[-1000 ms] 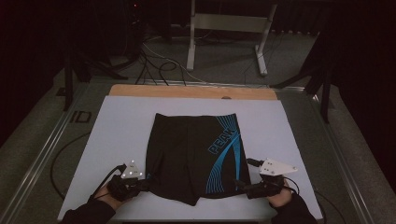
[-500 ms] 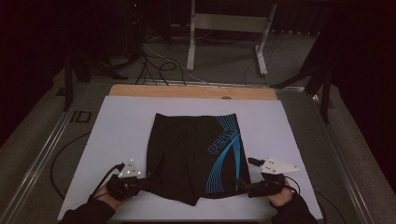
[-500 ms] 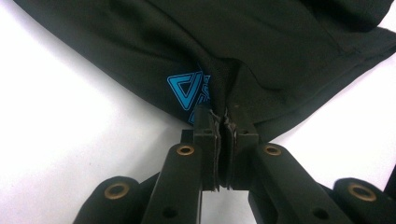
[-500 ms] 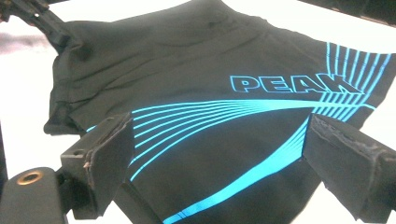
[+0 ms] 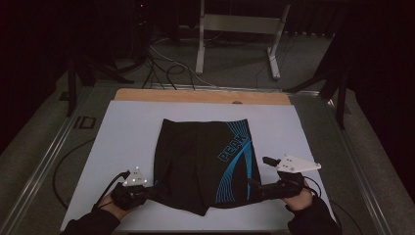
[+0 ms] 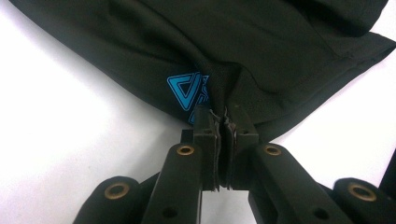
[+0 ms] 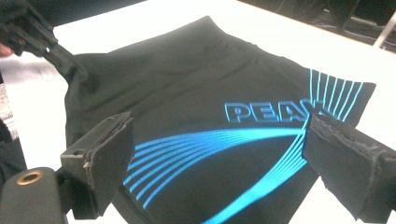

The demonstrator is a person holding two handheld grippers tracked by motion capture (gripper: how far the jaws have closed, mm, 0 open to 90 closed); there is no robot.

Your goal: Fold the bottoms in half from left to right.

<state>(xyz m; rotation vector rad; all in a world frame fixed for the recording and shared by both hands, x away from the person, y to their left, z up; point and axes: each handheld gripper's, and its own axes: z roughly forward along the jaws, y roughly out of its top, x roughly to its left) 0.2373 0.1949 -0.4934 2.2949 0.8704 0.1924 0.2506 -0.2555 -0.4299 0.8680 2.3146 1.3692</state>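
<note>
White table (image 5: 127, 142) carries the black shorts (image 5: 205, 161) at frame centre. Your left gripper (image 5: 147, 192), lower left, has its jaws clamped on the fabric's edge; your right gripper (image 5: 254, 185), lower right, gapes wide, gripping nothing.

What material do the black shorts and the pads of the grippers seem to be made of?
The black shorts: probably a thin, matte synthetic knit; they drape in soft folds, with a flat blue print. The pads on the right gripper: probably dark foam or rubber; their edges look rough and crumbly.
</note>
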